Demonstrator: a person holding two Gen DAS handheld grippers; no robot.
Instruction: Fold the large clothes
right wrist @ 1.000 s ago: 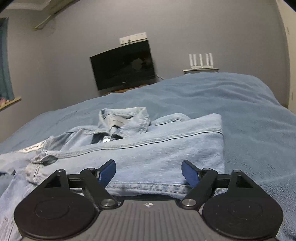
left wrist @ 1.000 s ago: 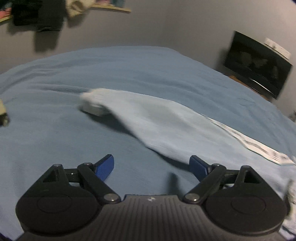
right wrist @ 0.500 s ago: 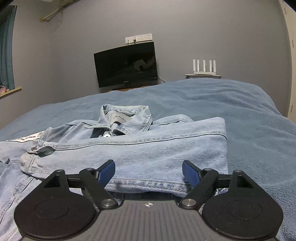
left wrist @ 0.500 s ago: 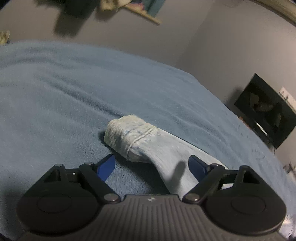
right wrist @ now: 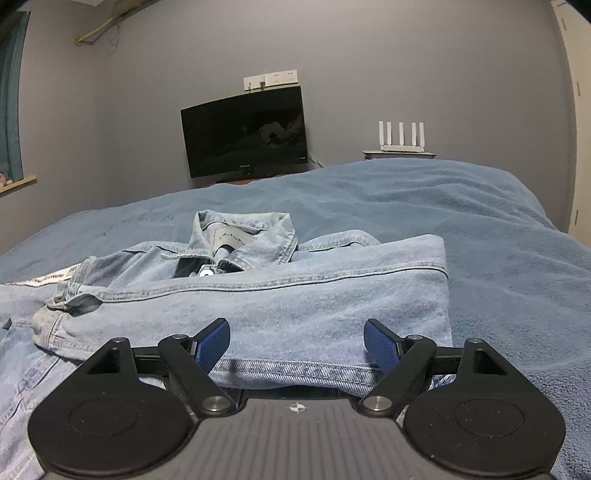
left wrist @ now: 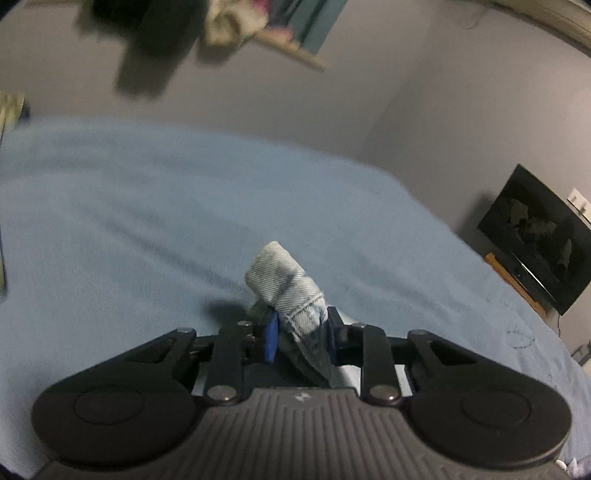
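Nothing legible. Neck label (right wrist: 229, 239) inside denim jacket (right wrist: 280, 295) collar carries small dark print, too small to read. White tape strip (right wrist: 51, 277) along jacket's left edge has printed lettering, also unreadable. Tiny logo on monitor (right wrist: 245, 134) bottom bezel, not resolvable.

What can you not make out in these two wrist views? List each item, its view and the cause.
- Rest of the sleeve, left wrist view: hidden behind the closing left gripper.
- Shelf items, left wrist view: blurred.
- Collar label wording, right wrist view: too small.
- Jacket hem, right wrist view: behind the open right gripper.
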